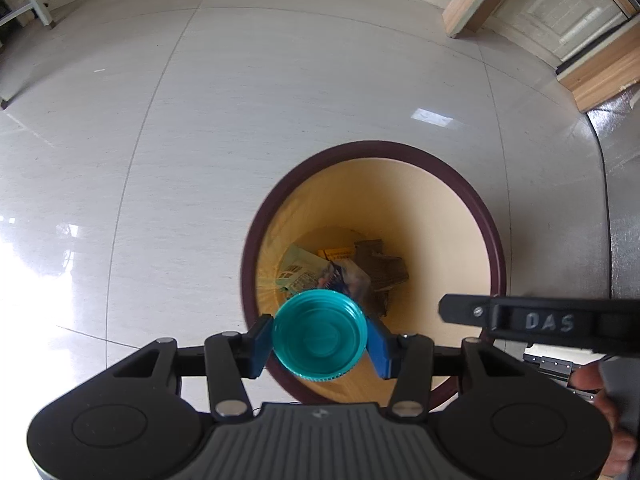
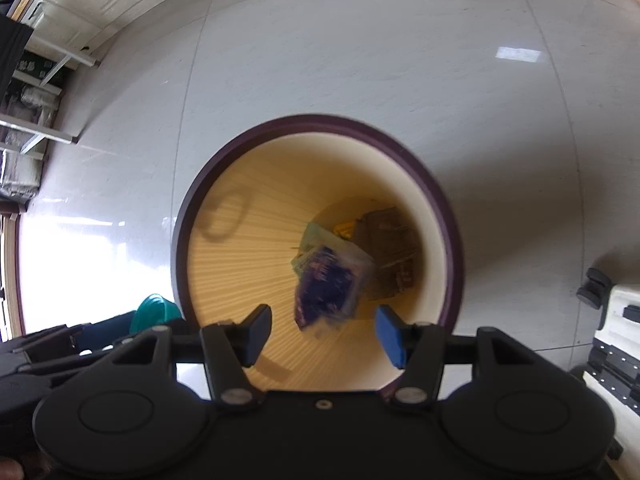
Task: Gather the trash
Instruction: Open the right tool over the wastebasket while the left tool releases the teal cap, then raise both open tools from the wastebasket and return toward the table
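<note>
A teal cap (image 1: 320, 336) is held over the rim of an open bin (image 1: 494, 240).

The cap is clamped between the blue fingers (image 1: 259, 344) of the left gripper (image 1: 320, 346), its hollow side turned to the camera. Crumpled wrappers (image 1: 316, 274) and dark cardboard (image 1: 382, 268) are seen at the bottom of the bin, which stands on a pale tiled floor (image 1: 200, 140). The right gripper (image 1: 532, 320) is seen just beside, at the right edge.

"DAS" in raised letters on the black gripper arm (image 1: 548, 322) at right. Print on the wrappers (image 1: 304, 276) in the bin is too blurred to read.
</note>
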The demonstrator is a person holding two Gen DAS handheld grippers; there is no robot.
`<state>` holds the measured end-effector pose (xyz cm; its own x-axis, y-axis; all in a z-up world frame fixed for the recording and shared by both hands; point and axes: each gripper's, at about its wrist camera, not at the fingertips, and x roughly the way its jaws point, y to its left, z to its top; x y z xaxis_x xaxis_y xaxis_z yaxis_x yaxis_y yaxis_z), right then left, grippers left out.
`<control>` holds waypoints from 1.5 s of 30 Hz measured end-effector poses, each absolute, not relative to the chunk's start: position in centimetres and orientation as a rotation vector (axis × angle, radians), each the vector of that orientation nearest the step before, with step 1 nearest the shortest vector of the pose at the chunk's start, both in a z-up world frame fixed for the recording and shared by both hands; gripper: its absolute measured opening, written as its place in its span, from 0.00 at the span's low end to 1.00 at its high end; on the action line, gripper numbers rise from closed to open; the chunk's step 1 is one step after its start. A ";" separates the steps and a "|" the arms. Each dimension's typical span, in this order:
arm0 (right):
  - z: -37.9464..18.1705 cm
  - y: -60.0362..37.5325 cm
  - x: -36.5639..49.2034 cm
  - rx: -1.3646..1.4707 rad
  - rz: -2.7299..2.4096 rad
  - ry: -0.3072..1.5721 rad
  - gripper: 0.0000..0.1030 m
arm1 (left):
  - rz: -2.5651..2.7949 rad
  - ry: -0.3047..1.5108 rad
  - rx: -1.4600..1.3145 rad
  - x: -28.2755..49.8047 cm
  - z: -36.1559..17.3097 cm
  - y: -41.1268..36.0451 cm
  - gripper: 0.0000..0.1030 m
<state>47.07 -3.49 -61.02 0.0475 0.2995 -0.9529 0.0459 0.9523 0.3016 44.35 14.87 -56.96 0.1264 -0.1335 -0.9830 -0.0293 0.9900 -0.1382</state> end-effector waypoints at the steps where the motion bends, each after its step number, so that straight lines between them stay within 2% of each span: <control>1: -60.8 -3.8 47.1 0.282 0.187 1.515 0.58 | -0.078 1.445 -0.137 44.4 -57.1 14.8 0.49; 3: -60.7 -4.4 47.2 0.284 0.172 1.513 0.58 | -0.081 1.441 -0.159 44.3 -57.3 14.8 0.49; 5: -60.5 -4.8 47.2 0.276 0.164 1.512 0.58 | -0.089 1.454 -0.185 44.3 -57.6 14.8 0.63; 6: -60.4 -5.0 47.2 0.269 0.160 1.511 0.58 | -0.083 1.460 -0.186 44.3 -57.7 14.5 0.75; 12: -59.9 -5.4 46.6 0.228 0.146 1.511 0.58 | -0.077 1.508 -0.152 43.6 -58.1 14.5 0.77; 20: -59.0 -4.8 45.6 0.131 0.171 1.503 0.61 | -0.020 1.533 -0.133 42.9 -58.0 15.1 0.88; 26: -58.4 -4.5 44.9 0.109 0.158 1.480 0.68 | 0.012 1.525 -0.129 42.6 -57.5 15.5 0.99; 29: -58.2 -4.4 44.4 0.107 0.155 1.473 0.70 | 0.023 1.526 -0.122 42.2 -57.3 15.7 1.00; 33: -57.8 -4.3 43.9 0.079 0.152 1.449 0.83 | 0.034 1.517 -0.131 41.7 -57.2 16.2 1.00; 40: -56.7 -4.0 43.1 0.033 0.130 1.415 0.99 | 0.054 1.499 -0.142 40.6 -56.5 17.0 1.00; 45: -55.0 -3.7 42.7 0.002 0.120 1.397 1.00 | 0.049 1.481 -0.139 40.0 -54.8 17.1 1.00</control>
<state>42.74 -3.69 -55.01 0.1676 0.0853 -0.9822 -0.0830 0.9939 0.0722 40.00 17.10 -54.79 0.0904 -0.0523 -0.9945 -0.1186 0.9910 -0.0629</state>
